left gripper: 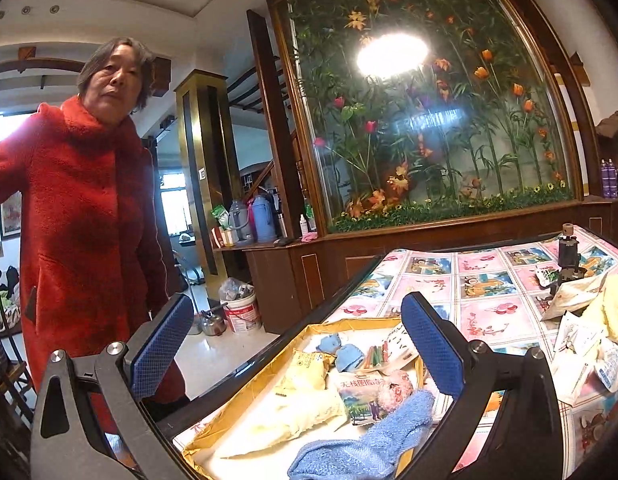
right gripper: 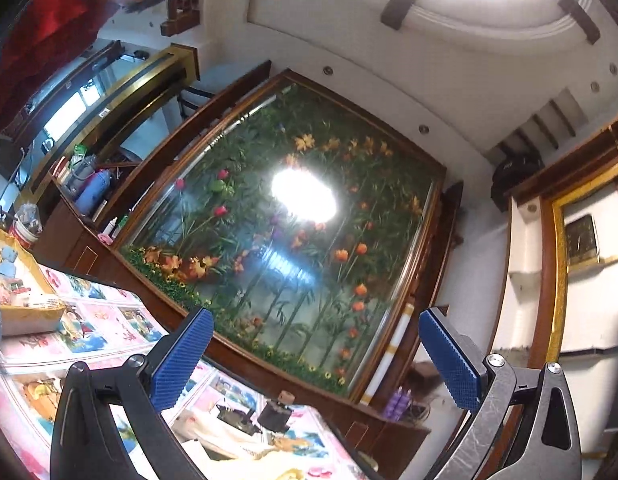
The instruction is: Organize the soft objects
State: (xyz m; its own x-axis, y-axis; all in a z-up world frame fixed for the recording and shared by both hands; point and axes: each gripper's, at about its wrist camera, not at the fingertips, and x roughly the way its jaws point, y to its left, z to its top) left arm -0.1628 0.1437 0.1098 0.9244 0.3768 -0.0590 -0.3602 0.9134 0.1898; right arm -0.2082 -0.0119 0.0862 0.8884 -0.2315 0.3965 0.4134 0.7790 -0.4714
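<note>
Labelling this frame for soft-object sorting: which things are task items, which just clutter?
Job:
- gold-lined box
- blue towel in it
- cream cloth in it
- blue socks
- loose packets on the table
- left claw, open
- right claw, open

Lying about:
- thermoses
- white bucket
- kettle

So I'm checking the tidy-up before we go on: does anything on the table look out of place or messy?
Yes. A blue towel hangs over the near rim of the gold-edged tray instead of lying inside it, and a heap of crumpled packets sits loose on the patterned tablecloth to the right, outside the tray. Both tongs are open and empty.
</note>
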